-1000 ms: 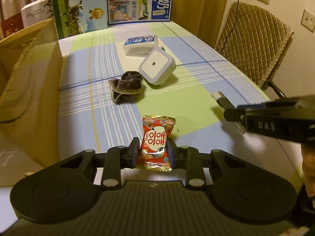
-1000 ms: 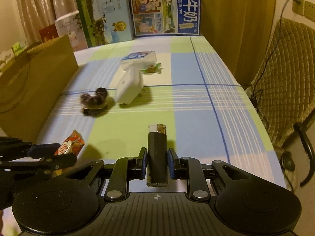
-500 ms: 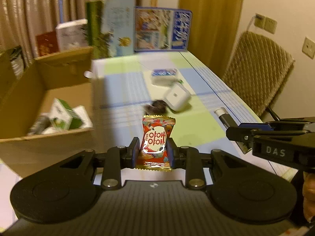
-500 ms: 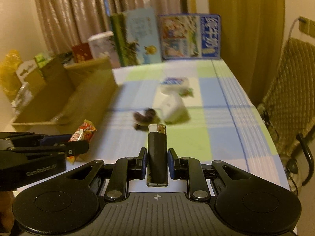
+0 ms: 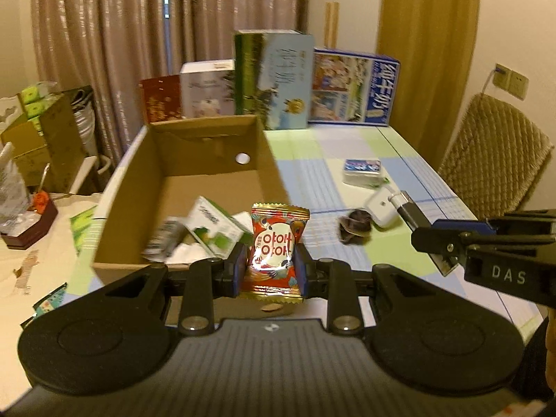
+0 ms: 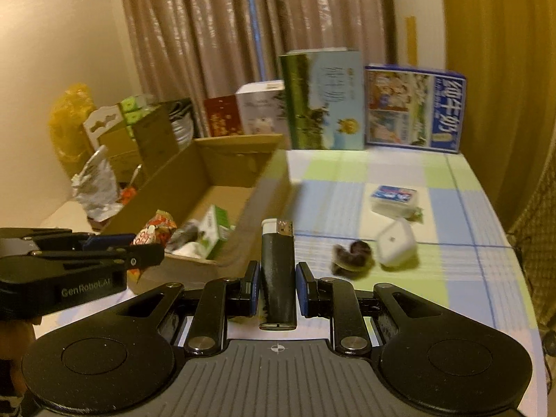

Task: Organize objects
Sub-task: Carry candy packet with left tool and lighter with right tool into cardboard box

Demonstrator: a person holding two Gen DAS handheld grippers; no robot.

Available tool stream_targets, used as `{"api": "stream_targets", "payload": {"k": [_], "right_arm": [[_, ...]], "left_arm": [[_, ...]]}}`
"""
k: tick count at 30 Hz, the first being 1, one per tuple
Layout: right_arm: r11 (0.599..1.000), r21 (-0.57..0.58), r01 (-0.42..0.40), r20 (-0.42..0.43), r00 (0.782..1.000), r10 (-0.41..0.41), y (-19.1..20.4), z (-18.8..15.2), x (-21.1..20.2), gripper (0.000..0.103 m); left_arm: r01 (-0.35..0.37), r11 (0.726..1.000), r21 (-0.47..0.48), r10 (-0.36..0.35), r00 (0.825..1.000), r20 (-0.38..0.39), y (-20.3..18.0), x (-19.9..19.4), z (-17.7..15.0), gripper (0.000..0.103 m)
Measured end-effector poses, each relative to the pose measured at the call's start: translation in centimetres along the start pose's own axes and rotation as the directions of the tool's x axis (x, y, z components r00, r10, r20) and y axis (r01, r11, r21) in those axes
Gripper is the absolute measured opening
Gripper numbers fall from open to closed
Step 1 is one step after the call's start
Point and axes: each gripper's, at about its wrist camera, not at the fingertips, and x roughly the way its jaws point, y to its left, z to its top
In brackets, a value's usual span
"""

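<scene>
Pinching candy between left gripper fingers

Right tool grips black lighter upright.

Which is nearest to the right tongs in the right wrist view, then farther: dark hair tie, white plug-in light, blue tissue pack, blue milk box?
1. Dark hair tie, just ahead, slightly right.
2. White plug-in light, beside it, farther right.
3. Blue tissue pack, mid-table.
4. Blue milk box, far table edge.

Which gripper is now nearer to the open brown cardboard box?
Left. The left gripper holds the red candy packet at the cardboard box's near edge; the right gripper, holding the black lighter, is further right.
</scene>
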Motion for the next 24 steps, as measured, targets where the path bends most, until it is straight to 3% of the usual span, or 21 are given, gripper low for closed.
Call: {"api": "stream_targets", "payload": {"k": [13,24], "right_arm": [[0.997,-0.047,-0.059,-0.014,0.998,0.058,3.7,1.4,2.3,0.019],[0.994,-0.029,-0.104,-0.018,0.994,0.103,4.8,5.0,6.4,0.019]], "left_arm": [[-0.028,0.999,-0.025,0.029,0.999,0.014,3.7,-1.0,0.4,0.024],[-0.044,0.998,-0.054,0.044,0.999,0.007,8.5,1.2,2.6,0.024]]}}
